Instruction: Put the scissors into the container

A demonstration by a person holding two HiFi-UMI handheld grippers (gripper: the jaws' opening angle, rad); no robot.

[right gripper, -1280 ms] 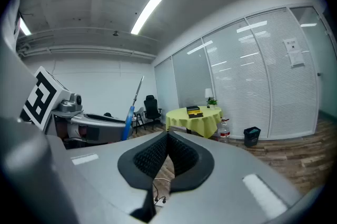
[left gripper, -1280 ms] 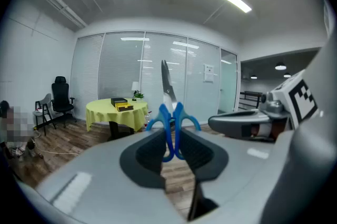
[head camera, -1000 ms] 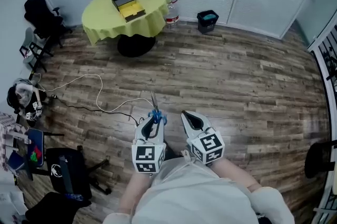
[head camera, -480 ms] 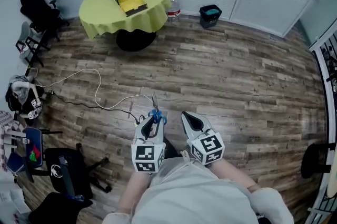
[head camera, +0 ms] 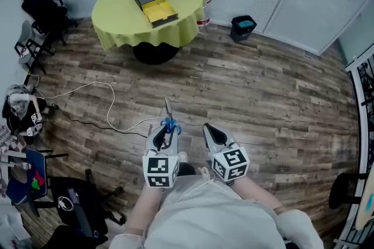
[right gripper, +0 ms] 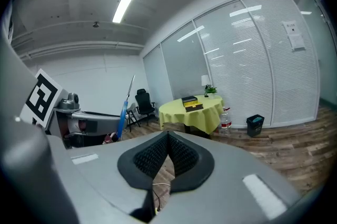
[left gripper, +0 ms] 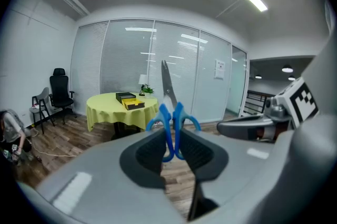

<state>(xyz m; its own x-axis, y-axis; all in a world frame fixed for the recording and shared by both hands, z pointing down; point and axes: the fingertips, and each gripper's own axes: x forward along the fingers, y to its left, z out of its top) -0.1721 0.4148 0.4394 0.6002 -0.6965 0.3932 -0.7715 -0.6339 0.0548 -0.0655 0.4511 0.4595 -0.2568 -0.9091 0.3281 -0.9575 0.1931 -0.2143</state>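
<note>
Scissors [head camera: 168, 115]: lower middle of the head view, blue handles between the jaws of the left gripper [head camera: 165, 132].
Pointing: long way up the frame, blades toward the yellow table [head camera: 117, 20].
Left gripper: squeezing the scissors' handles.
Right gripper [head camera: 211, 134]: closed, holding nothing.
Container [head camera: 155, 3]: on the table, well apart from the scissors.

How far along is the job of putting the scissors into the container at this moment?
Done: the scissors are picked up. The left hand-held gripper is shut on their handles, blades pointing forward.
In hand: carrying them. The container stands on the yellow table, far across the room.
Left: reach the table and put the scissors inside.
The right hand-held gripper is shut and empty.
</note>
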